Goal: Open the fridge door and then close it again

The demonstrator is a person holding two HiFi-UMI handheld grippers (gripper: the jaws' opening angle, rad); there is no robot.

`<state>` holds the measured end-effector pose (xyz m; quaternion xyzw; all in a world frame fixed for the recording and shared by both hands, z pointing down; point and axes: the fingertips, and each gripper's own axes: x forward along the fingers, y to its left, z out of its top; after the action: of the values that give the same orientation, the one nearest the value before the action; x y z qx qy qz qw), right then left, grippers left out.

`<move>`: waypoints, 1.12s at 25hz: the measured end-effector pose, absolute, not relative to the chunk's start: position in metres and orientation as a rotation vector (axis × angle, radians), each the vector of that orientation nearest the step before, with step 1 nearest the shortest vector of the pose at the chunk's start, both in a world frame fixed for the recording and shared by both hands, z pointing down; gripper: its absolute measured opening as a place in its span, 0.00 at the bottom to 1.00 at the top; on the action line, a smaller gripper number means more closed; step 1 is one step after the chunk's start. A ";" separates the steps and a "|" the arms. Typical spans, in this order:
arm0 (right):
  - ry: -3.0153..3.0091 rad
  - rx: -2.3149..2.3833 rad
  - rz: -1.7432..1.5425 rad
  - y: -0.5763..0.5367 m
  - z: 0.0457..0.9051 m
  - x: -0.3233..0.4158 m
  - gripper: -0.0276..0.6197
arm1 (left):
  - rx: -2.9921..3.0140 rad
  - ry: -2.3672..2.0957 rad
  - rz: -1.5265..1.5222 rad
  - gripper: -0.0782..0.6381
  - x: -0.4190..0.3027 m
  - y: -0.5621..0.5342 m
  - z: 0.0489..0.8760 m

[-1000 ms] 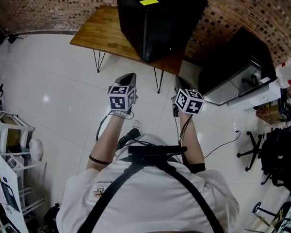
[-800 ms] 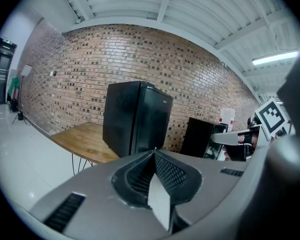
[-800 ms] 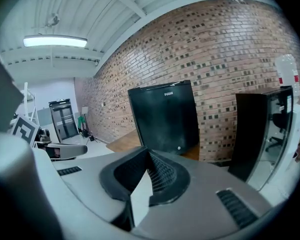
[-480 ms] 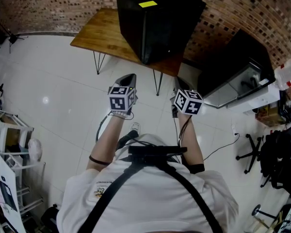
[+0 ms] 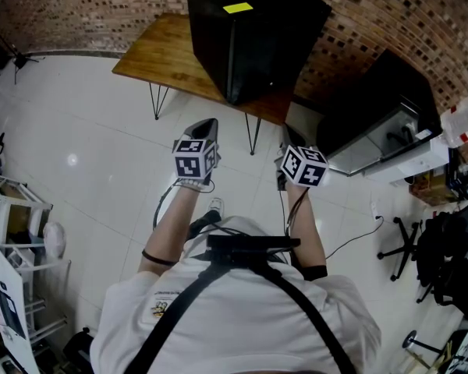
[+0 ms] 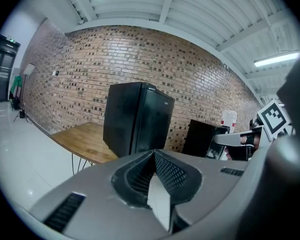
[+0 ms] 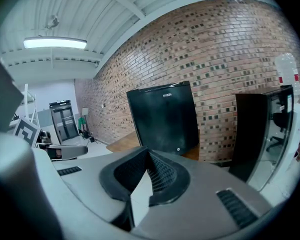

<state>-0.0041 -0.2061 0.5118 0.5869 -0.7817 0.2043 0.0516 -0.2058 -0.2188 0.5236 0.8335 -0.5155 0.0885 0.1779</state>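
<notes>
Fridge (image 5: 257, 45) shut, yellow sticker (image 5: 239, 6) on top unreadable; left tool (image 6: 153, 156) and right tool (image 7: 148, 154) pressed together, empty.

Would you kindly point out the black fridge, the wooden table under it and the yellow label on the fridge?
black fridge (image 5: 273, 45), head view, dark face right of its corner edge.
wooden table (image 5: 168, 53), head view, bare top left of the fridge.
yellow label (image 5: 239, 4), head view, its middle.
</notes>
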 end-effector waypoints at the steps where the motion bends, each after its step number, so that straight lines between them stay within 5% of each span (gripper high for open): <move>1: -2.376 1.789 0.621 -0.207 0.512 -0.002 0.05 | 2.356 -1.457 0.255 0.11 -0.205 -0.220 0.525; 14: -2.457 1.857 0.378 -0.288 0.408 0.031 0.05 | 2.358 -1.308 0.493 0.11 -0.204 -0.233 0.601; 20: -2.580 1.859 0.162 -0.330 0.300 0.026 0.05 | 2.360 -1.145 0.610 0.11 -0.159 -0.248 0.651; 28: -2.754 1.688 0.003 -0.293 0.244 0.025 0.08 | 2.403 -1.197 0.575 0.11 -0.088 -0.227 0.619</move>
<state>0.0254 -0.2931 0.2445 0.5220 -0.8518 0.0011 -0.0443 -0.0877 -0.2267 0.6194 0.8581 -0.4275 0.2053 0.1967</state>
